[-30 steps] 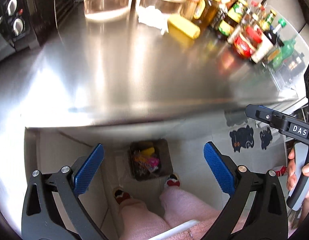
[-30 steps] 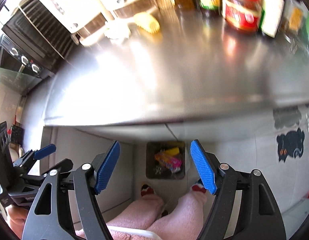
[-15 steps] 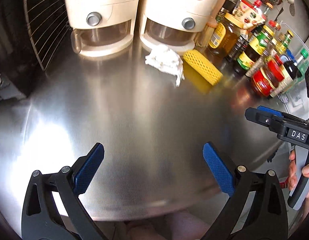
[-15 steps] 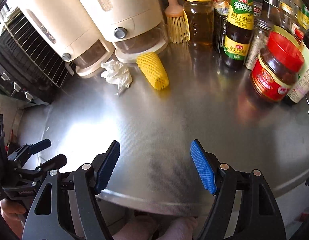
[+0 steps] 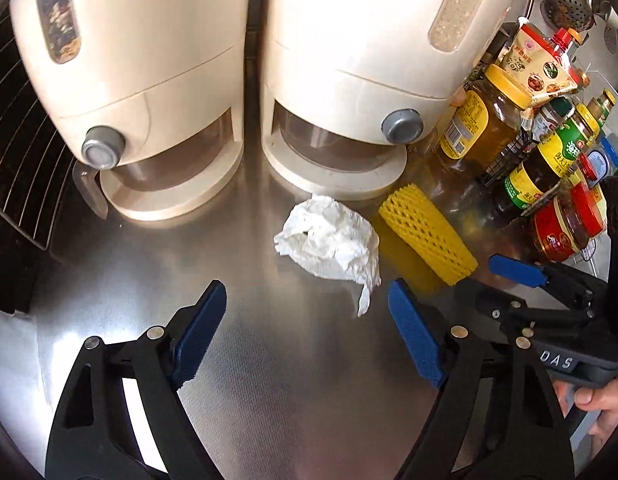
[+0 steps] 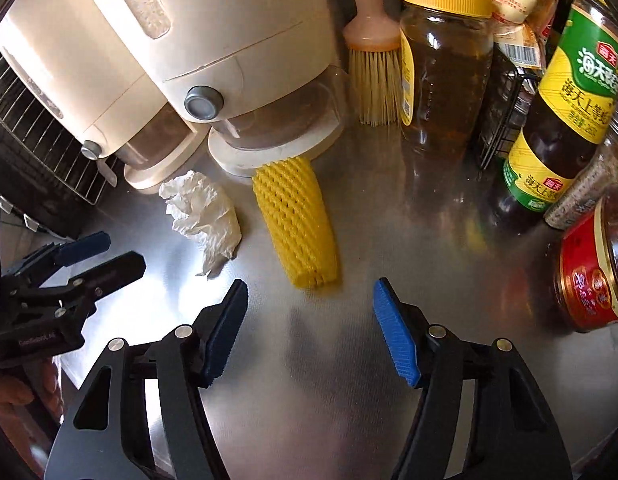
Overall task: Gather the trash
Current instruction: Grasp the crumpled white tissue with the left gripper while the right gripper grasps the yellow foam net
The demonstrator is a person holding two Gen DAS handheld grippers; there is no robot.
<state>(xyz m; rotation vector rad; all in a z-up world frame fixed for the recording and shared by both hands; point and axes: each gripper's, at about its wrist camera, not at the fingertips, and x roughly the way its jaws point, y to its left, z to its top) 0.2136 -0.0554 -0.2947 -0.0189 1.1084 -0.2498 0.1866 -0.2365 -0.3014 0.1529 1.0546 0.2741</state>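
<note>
A crumpled white tissue (image 5: 329, 242) lies on the steel counter (image 5: 293, 392) in front of two cream dispensers. A yellow foam net sleeve (image 5: 427, 238) lies just right of it. My left gripper (image 5: 307, 300) is open and empty, its fingertips just short of the tissue. My right gripper (image 6: 311, 296) is open and empty, with the near end of the yellow sleeve (image 6: 297, 224) just ahead of its fingertips. The tissue also shows in the right wrist view (image 6: 203, 216). Each gripper shows in the other's view, the right (image 5: 521, 280) and the left (image 6: 85, 256).
Two cream dispensers (image 5: 341, 80) stand at the back of the counter. Jars and sauce bottles (image 6: 565, 92) crowd the right side, with a red-lidded jar (image 6: 593, 276) nearest. A brush (image 6: 373, 72) leans by the honey jar (image 6: 445, 60). A wire rack (image 5: 17, 160) is at the left.
Both grippers have swung up from looking at the bin on the floor and moved forward over the counter, close to the tissue and the yellow sleeve. Both stay open.
</note>
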